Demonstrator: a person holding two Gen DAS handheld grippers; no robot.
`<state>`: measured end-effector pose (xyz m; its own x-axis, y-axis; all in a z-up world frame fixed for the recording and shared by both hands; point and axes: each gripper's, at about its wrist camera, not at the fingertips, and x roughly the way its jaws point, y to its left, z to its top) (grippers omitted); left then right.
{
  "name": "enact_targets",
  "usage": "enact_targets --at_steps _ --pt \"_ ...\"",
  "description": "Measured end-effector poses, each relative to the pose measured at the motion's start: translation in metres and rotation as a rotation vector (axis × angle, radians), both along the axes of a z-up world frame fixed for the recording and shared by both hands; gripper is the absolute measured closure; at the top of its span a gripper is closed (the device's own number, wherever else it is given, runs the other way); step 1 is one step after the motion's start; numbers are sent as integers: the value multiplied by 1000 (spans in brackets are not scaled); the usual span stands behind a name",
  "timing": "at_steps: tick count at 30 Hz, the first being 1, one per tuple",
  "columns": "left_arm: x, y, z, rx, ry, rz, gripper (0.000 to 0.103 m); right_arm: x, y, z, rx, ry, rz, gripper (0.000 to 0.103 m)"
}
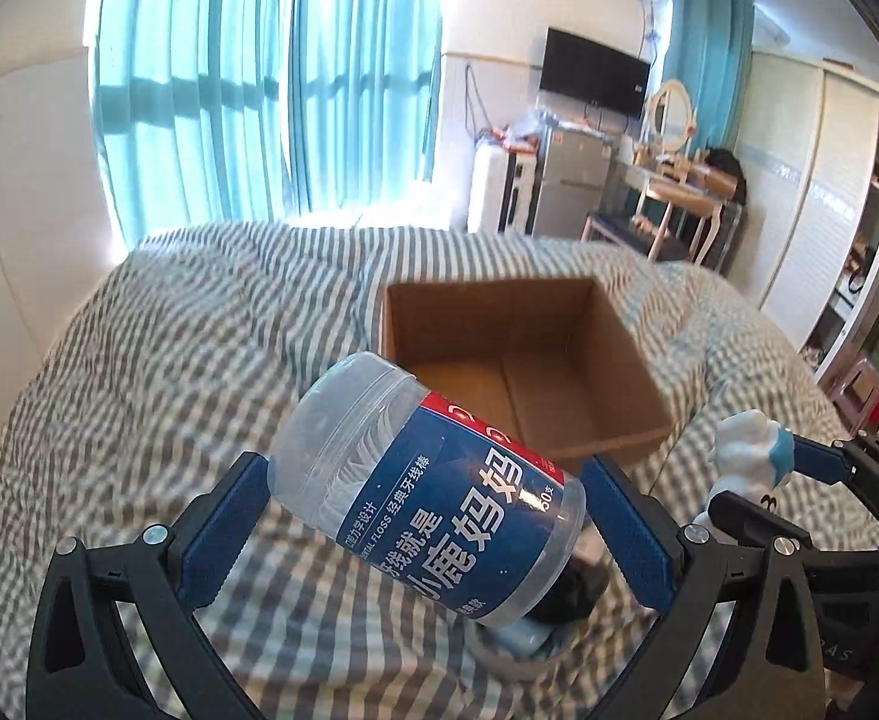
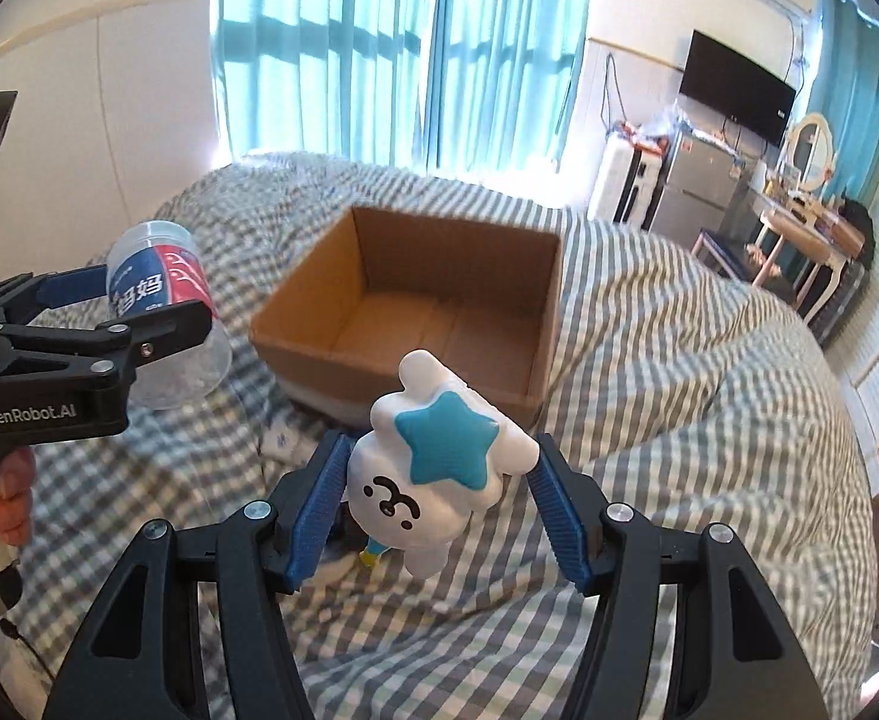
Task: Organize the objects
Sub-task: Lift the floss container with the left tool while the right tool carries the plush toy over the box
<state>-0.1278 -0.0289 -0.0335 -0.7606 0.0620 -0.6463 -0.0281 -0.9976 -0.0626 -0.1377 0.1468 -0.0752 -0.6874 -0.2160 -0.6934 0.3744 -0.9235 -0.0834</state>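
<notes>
Left gripper (image 1: 427,516): jaws closed on a clear floss-pick jar (image 1: 433,492), blue pads pressing its two sides. The jar lies tilted across the jaws, clear lid end up and to the left, blue label with white Chinese lettering and a red band facing the camera. Under the jar, just behind the jaws, a dark object and a roll of tape (image 1: 511,654) lie on the bedding; what the dark object is cannot be told.

Right gripper (image 2: 439,498): jaws at about half width, closed on a white toy figure (image 2: 433,468) with a teal star on its head and a small drawn face. The ribbed blue pads touch its left and right sides. A small yellow-and-blue part shows below the figure, between the fingers.

Ahead of both pairs of jaws: an open cardboard box (image 2: 295,324), flaps gone or folded, nothing visible inside, resting on a grey-and-white striped duvet (image 2: 679,360).

Beyond the box: teal curtains (image 2: 379,48) over a bright window.
</notes>
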Motion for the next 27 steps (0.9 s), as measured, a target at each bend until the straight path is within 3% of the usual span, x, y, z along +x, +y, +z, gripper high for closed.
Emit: enact_targets --at_steps 7,15,20,27 --pt "-35 4 31 -50 69 -32 0 -36 -5 41 -13 64 -4 42" --pt "-95 10 34 -77 70 -68 0 -112 -16 62 -23 74 -15 42" --pt "-131 23 5 -86 23 -103 0 -165 -23 44 -28 28 -26 42" --pt "-160 40 -46 -105 -37 -169 0 -218 -29 -14 -19 -80 -29 42"
